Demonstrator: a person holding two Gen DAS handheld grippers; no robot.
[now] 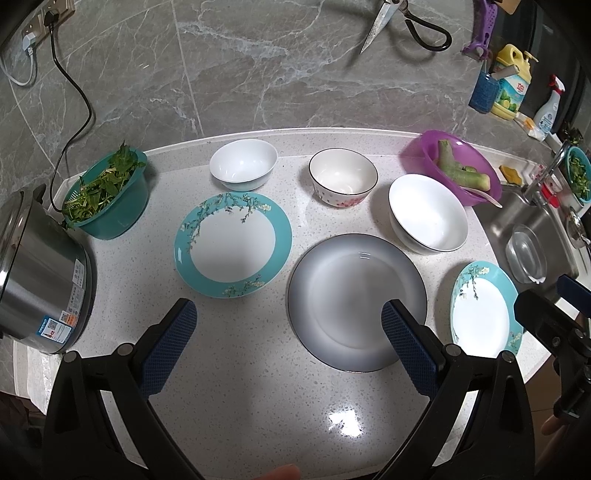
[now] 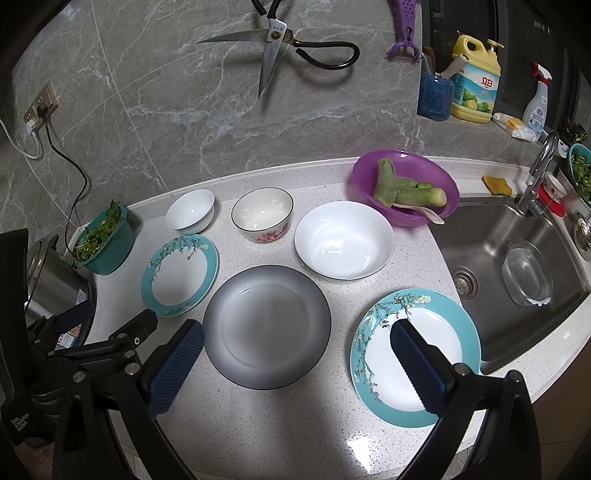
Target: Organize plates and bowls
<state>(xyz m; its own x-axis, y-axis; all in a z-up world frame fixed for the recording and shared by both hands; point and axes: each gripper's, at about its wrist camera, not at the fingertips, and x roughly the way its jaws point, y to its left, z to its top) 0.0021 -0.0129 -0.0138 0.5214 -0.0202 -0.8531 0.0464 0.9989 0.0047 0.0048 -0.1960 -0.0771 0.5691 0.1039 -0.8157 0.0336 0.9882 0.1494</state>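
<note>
Left wrist view: left gripper (image 1: 288,325) spread wide, empty, above counter (image 1: 240,406). Right gripper (image 2: 295,350) also released. Grey plate (image 1: 356,301) lies near centre, teal plates (image 1: 232,243) either side, bowls (image 1: 428,214) farther back.

Grey plate (image 1: 347,291): near rim is being covered by a finger (image 1: 406,343) of the left tool (image 1: 290,330). Right-hand teal plate (image 2: 417,354): centre is being masked by a finger (image 2: 417,365) of the right tool (image 2: 297,363). Scissors (image 1: 399,22): handles are being cut off by the top edge in the left wrist view. Rice cooker (image 1: 40,273): is being clipped at the left border; label text too small to be read. Small cup (image 2: 556,186) behind the tap (image 2: 535,177): is being partly hidden.
</note>
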